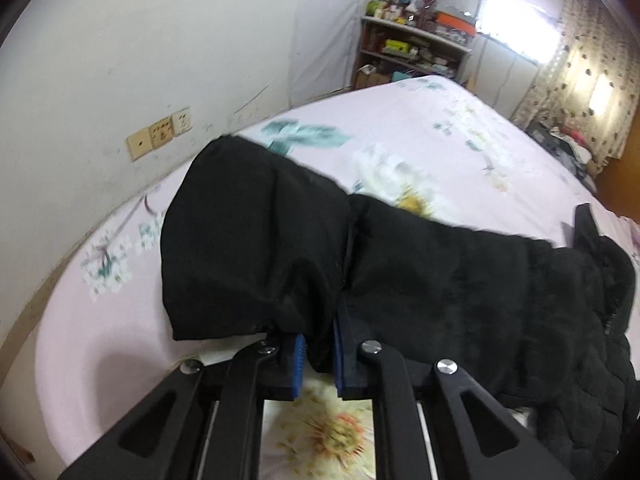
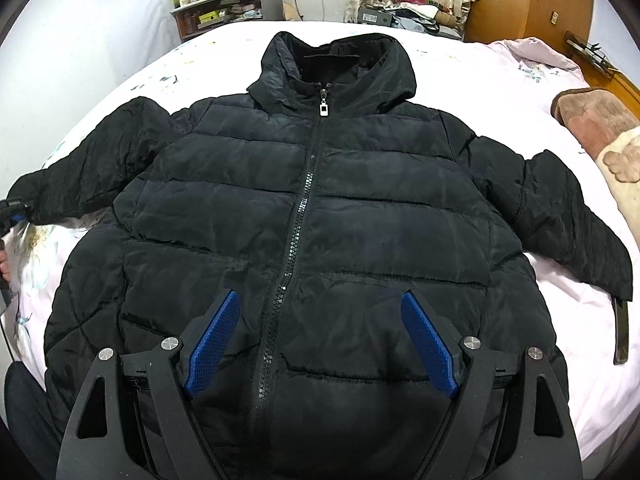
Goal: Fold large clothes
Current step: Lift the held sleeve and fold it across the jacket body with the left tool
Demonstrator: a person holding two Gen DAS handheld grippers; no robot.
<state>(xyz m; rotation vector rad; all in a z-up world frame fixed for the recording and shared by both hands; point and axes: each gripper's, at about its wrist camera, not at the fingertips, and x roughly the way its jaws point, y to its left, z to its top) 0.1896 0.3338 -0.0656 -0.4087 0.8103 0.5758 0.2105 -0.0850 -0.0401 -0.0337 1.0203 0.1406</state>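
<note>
A black hooded puffer jacket (image 2: 316,216) lies face up and zipped on the bed, sleeves spread to both sides. My left gripper (image 1: 318,354) is shut on the cuff of the jacket's left sleeve (image 1: 256,248) and holds it a little above the sheet; it also shows at the left edge of the right wrist view (image 2: 14,210). My right gripper (image 2: 320,344) is open and empty, hovering over the jacket's lower front, its blue pads (image 2: 214,344) either side of the zipper (image 2: 298,216).
The bed has a pink flowered sheet (image 1: 460,132). A pink blanket and pillows (image 2: 592,120) lie at the right. A cluttered shelf (image 1: 412,52) stands past the bed's far end, near a window and curtains. A wall with sockets (image 1: 160,134) runs along the left.
</note>
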